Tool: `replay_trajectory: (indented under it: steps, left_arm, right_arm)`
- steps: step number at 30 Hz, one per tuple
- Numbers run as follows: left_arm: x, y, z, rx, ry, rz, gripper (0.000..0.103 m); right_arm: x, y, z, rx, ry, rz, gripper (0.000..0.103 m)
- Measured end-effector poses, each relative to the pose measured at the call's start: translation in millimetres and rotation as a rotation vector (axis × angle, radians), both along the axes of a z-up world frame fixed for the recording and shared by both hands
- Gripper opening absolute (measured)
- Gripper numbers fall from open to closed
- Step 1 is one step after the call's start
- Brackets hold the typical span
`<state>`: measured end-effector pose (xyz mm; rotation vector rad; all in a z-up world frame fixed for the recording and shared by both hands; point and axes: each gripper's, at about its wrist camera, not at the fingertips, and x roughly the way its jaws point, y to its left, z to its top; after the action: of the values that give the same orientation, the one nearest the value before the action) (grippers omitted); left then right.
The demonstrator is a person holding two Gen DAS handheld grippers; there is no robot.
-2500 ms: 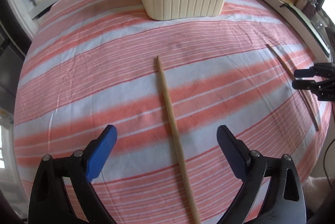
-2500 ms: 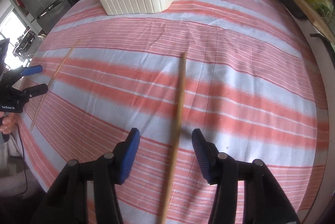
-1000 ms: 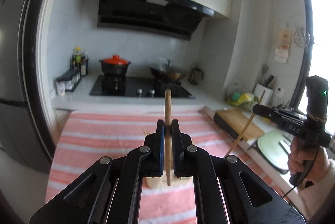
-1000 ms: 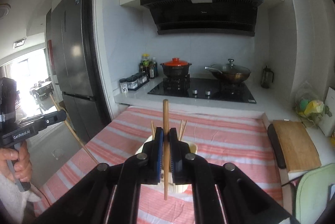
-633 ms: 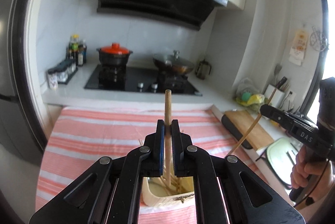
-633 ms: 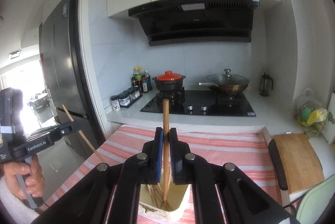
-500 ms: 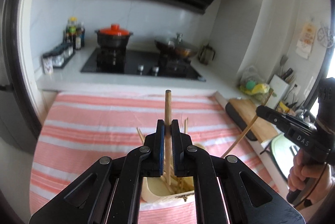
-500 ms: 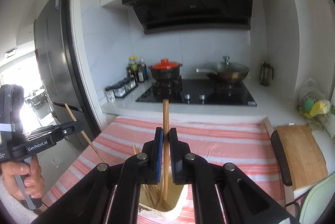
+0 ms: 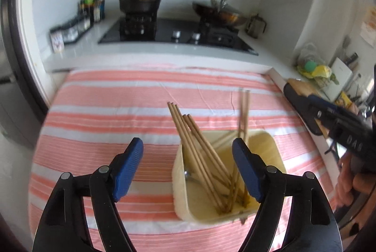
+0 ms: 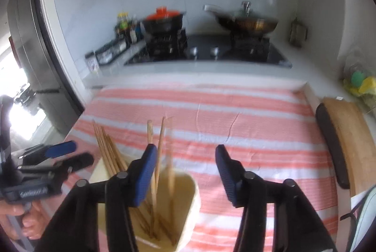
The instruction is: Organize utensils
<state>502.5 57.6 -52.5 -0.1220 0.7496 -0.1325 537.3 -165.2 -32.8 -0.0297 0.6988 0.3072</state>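
Upright chopsticks (image 9: 202, 148) are crowding the holder (image 9: 275, 153); striped cloth (image 9: 112, 115) around it is lying open.

The right gripper (image 10: 185, 167), its blue-padded jaws opening with nothing between them, hangs above a cream holder (image 10: 188, 216) of wooden chopsticks (image 10: 110, 155) on a bench under a pink-and-white striped cloth (image 10: 235, 115). At the left edge, a hand holds the left gripper (image 10: 70, 154) beside the holder. Behind stands a stove with a red-lidded pot (image 10: 164, 19) and a wok (image 10: 246, 22).
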Motion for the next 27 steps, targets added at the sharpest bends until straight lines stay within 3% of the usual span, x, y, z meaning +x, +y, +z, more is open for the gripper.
replay_trajectory:
  steps: [3, 5, 7, 9, 12, 18, 27]
  left_arm:
    - [-64, -3, 8, 0.085, -0.13, 0.022, 0.102]
    - [-102, -6, 7, 0.129, -0.209, 0.071, 0.102]
    - [-134, -12, -1, 0.16, -0.239, 0.129, 0.103]
    - [-154, -18, -10, 0.18, -0.213, 0.171, 0.103]
    - [-175, -24, -17, 0.192, -0.175, 0.218, 0.103]
    - [-211, -36, -12, 0.302, -0.2, 0.285, 0.103]
    - [-257, -35, 12, 0.251, -0.233, 0.248, 0.103]
  right_arm:
    - [-46, -13, 13, 0.019, -0.125, 0.004, 0.06]
    - [-81, -21, 13, 0.016, -0.191, -0.011, 0.071]
    - [-114, -25, 10, 0.016, -0.237, -0.021, 0.074]
    - [-144, -27, 3, 0.017, -0.253, -0.028, 0.076]
    - [-190, -25, -7, 0.005, -0.246, -0.059, 0.087]
    - [-235, -27, -2, 0.004, -0.223, -0.073, 0.09]
    - [-288, -10, 11, -0.082, -0.221, -0.05, 0.09]
